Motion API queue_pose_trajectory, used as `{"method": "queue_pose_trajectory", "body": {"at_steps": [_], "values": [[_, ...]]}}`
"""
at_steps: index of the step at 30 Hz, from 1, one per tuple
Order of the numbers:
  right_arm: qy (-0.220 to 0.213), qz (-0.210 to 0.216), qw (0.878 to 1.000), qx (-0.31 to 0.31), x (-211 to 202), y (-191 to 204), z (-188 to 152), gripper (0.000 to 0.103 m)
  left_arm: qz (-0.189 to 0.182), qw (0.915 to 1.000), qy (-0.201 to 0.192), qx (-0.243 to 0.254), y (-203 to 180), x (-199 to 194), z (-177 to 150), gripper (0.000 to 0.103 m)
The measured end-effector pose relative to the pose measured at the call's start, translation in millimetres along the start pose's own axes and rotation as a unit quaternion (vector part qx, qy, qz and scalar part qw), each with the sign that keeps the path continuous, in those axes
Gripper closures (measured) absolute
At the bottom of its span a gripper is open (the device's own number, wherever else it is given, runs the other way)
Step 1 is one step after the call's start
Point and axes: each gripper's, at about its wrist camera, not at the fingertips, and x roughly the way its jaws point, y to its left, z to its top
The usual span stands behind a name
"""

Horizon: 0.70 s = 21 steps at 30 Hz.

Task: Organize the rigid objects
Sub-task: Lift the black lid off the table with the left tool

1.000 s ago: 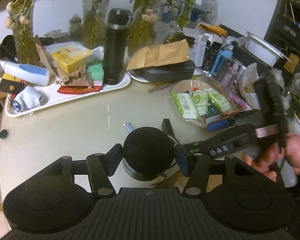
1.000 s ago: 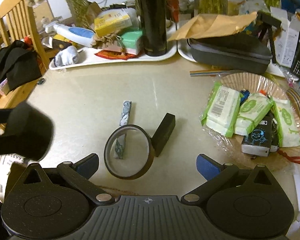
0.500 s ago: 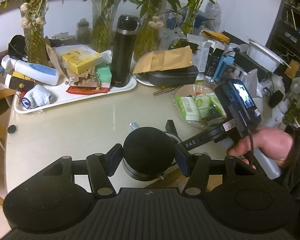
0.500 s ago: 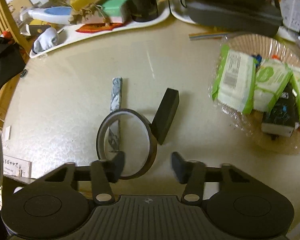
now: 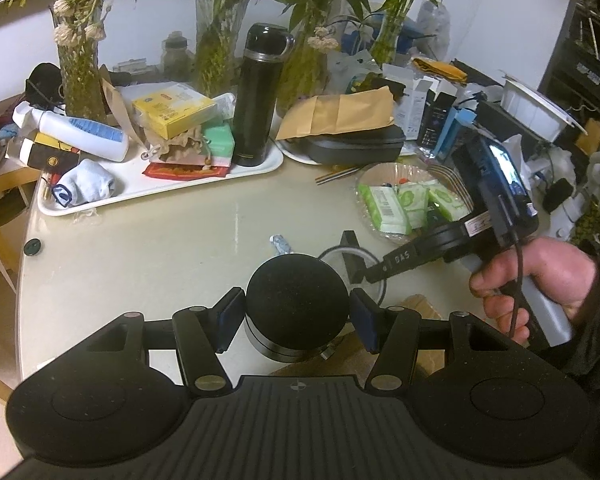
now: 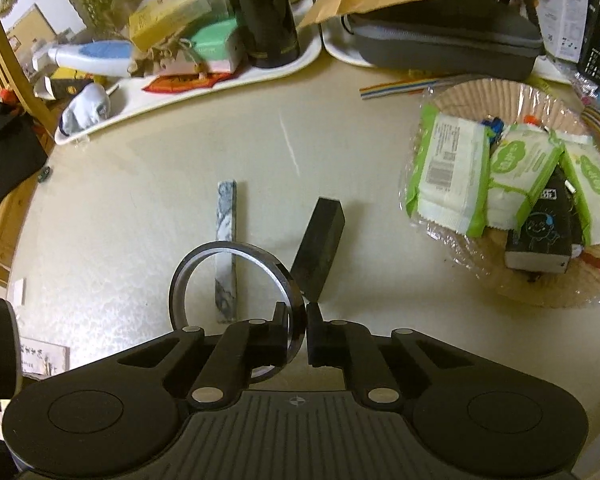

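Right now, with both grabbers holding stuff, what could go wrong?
1. The right gripper pinches only the thin rim of the metal ring, so it could twist or slip out.
2. The ring sits over the marbled bar and next to the black block; lifting carelessly may knock them.
3. The left gripper carries a black round container right beside the right gripper, so they could bump.

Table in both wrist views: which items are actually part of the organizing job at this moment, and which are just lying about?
In play:
- black round container, between the left gripper fingers
- metal ring, its rim pinched by the right gripper
- marbled bar and black block, loose beside the ring

Lying about:
- black thermos on the white tray
- wipes packs
- dark zip case
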Motion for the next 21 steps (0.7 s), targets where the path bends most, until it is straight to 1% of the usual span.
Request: {"method": "queue_pose_trajectory", "body": {"at_steps": [13, 21], "values": [[-0.029, 0.038, 0.999, 0.006, -31.1, -1.8, 0.4, 0.092, 0.002, 1.0, 0.003, 0.005, -5.1, -1.3, -0.8, 0.047], [-0.034, 0.058, 0.998, 0.007, -47.1, -6.3, -6.5, 0.092, -0.003, 0.9999, 0.005, 0.009, -10.8, -5.3, -4.7, 0.047]]}}
